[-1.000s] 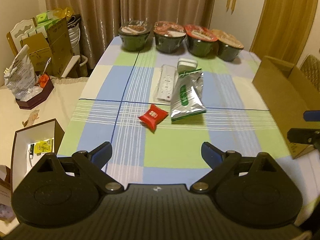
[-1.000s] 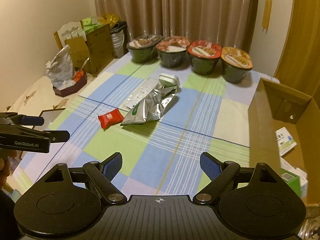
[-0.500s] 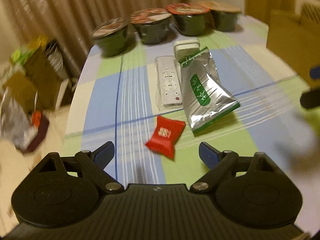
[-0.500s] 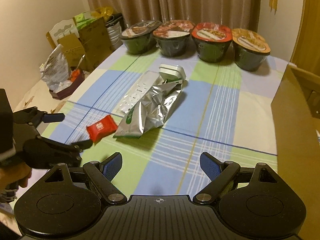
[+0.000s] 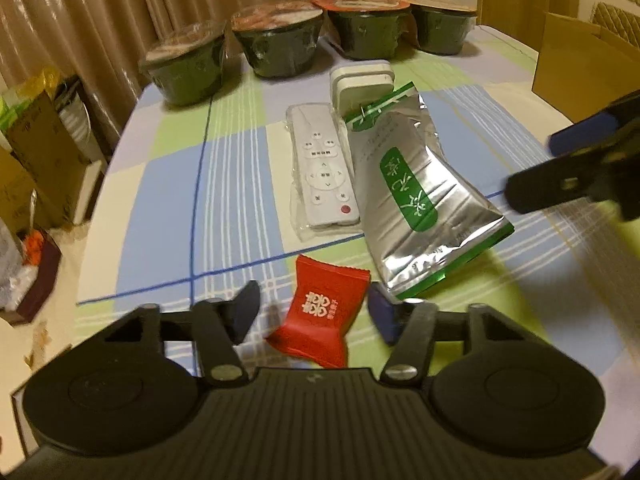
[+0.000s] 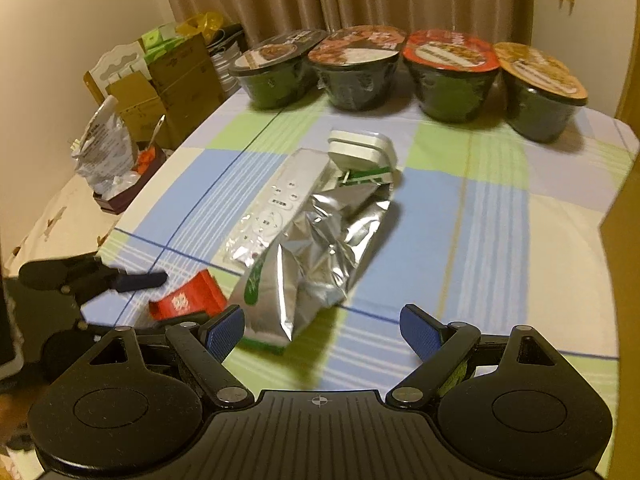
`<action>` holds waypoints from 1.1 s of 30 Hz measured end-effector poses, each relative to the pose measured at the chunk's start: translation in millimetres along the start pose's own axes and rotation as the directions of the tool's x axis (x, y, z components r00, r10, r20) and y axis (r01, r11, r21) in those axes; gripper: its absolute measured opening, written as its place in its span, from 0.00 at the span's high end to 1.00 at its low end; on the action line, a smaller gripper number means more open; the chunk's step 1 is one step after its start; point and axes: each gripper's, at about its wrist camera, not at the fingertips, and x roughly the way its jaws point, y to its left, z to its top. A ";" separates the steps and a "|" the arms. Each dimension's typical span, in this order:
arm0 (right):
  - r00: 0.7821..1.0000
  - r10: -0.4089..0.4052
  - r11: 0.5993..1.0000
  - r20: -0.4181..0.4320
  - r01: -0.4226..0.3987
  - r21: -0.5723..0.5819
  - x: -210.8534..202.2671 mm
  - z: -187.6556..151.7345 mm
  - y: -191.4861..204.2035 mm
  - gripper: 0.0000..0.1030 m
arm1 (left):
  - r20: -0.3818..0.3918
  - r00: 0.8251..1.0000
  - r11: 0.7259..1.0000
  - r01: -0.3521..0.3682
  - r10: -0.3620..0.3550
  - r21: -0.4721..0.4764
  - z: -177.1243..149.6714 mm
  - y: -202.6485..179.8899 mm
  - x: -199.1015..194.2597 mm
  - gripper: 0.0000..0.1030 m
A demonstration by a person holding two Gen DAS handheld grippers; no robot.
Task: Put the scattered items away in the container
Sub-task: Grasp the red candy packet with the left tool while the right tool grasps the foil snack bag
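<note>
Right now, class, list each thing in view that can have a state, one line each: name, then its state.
left gripper: open, fingers either side of the red packet
right gripper: open, holding nothing
red packet: sealed, lying on the table
silver pouch: crumpled, lying flat
remote: face up, in clear wrap
four noodle bowls: lids on, upright
cardboard box: open

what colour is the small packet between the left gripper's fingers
Red packet with white print, clearest in the left wrist view.

Checked tablecloth (image 5: 168,200), red packet (image 5: 324,316), foil pouch (image 5: 412,208), remote (image 5: 324,176), four bowls (image 5: 276,44)
</note>
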 end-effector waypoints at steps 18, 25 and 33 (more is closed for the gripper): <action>0.995 -0.067 0.997 -0.071 0.065 -0.032 79.8 24.4 37.4 0.12 | -0.016 0.999 0.979 0.040 -0.044 -0.202 -7.9 36.0 -1.3 0.72; 0.994 -0.097 0.992 -0.059 0.091 -0.088 87.2 14.7 38.2 0.25 | -0.013 0.999 0.981 0.036 -0.039 -0.190 -8.0 34.2 0.5 0.71; 0.996 -0.070 0.991 -0.052 0.063 -0.119 49.7 -5.3 16.4 0.47 | -0.021 0.996 0.979 0.080 -0.085 -0.190 -8.1 32.8 6.2 0.71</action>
